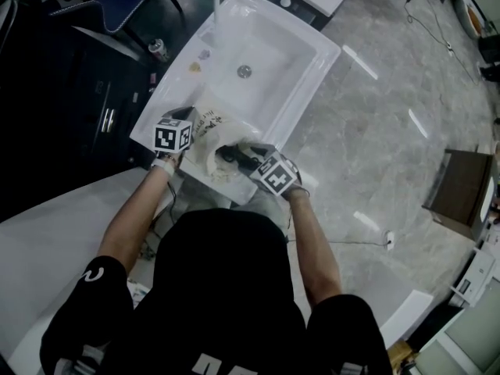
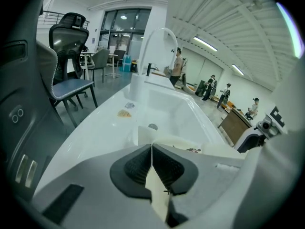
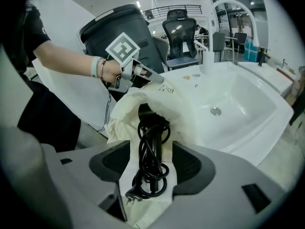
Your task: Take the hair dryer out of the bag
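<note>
A cream cloth bag (image 1: 212,148) lies on the near rim of the white sink (image 1: 301,69). My left gripper (image 1: 195,131) is shut on the bag's edge, a fold of cream cloth (image 2: 157,194) pinched between its pads. The black hair dryer (image 1: 237,156) pokes out of the bag's mouth, its handle (image 3: 143,112) and coiled cord with plug (image 3: 152,147) showing. My right gripper (image 3: 151,168) stands open with the coiled cord between its jaws, neither pad pressing on it. In the right gripper view the left gripper (image 3: 157,78) holds the bag (image 3: 128,104) up from behind.
A tall curved faucet (image 2: 159,35) rises at the sink's far end, the drain (image 1: 244,71) mid-basin. A black bin (image 3: 119,27) and an office chair (image 3: 178,30) stand to the left. A brown cabinet (image 1: 461,194) sits on the marble floor at right. Several people stand far off (image 2: 212,85).
</note>
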`<action>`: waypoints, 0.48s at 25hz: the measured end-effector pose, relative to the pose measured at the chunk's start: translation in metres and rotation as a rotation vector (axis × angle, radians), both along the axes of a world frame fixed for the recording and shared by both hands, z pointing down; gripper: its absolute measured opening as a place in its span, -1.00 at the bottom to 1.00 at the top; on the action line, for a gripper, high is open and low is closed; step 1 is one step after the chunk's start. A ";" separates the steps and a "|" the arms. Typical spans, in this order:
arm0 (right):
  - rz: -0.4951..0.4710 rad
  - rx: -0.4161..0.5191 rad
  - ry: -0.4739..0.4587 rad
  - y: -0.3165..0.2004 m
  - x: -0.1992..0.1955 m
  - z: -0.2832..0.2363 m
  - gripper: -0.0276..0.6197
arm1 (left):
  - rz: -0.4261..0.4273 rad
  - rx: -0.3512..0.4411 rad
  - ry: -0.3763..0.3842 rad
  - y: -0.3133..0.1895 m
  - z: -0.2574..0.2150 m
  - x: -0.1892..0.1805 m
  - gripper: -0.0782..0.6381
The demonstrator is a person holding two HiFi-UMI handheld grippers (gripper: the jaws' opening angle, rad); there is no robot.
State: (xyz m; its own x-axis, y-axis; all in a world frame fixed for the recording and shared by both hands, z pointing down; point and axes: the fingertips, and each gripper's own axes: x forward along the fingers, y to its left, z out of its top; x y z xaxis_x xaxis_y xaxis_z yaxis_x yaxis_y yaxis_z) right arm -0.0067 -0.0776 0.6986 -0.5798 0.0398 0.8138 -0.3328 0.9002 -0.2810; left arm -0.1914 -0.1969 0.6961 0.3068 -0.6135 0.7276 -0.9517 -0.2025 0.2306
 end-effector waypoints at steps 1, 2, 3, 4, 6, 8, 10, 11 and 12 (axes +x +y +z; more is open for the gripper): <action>-0.002 -0.003 0.012 0.003 0.000 0.003 -0.08 | 0.004 0.000 -0.001 -0.001 0.001 0.000 -0.77; -0.002 0.003 0.024 0.005 -0.002 0.007 -0.06 | 0.007 -0.001 -0.001 -0.001 0.002 0.001 -0.77; -0.004 0.014 0.036 0.006 -0.006 0.011 -0.05 | 0.010 -0.001 -0.002 -0.001 0.003 0.000 -0.77; -0.008 0.024 0.047 0.006 -0.012 0.016 -0.04 | 0.012 0.000 0.000 -0.001 0.004 0.000 -0.77; -0.017 0.031 0.073 0.005 -0.025 0.031 -0.01 | 0.017 0.000 0.007 -0.001 0.005 0.001 -0.77; -0.023 0.027 0.120 0.006 -0.030 0.051 0.00 | 0.025 -0.004 0.018 0.000 0.007 0.001 -0.77; -0.033 0.030 0.186 0.008 -0.028 0.071 -0.01 | 0.038 -0.004 0.037 0.001 0.010 0.001 -0.77; -0.045 0.038 0.210 0.008 -0.027 0.077 -0.10 | 0.046 -0.001 0.047 0.001 0.011 0.001 -0.77; -0.057 0.045 0.221 0.009 -0.027 0.079 -0.18 | 0.052 0.001 0.054 0.001 0.010 0.001 -0.77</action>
State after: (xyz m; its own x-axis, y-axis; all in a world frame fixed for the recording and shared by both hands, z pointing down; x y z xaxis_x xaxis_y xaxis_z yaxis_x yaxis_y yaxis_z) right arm -0.0336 -0.0684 0.7778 -0.3848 0.0280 0.9226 -0.3299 0.9293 -0.1658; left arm -0.1903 -0.1956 0.7064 0.3765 -0.5968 0.7086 -0.9263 -0.2512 0.2806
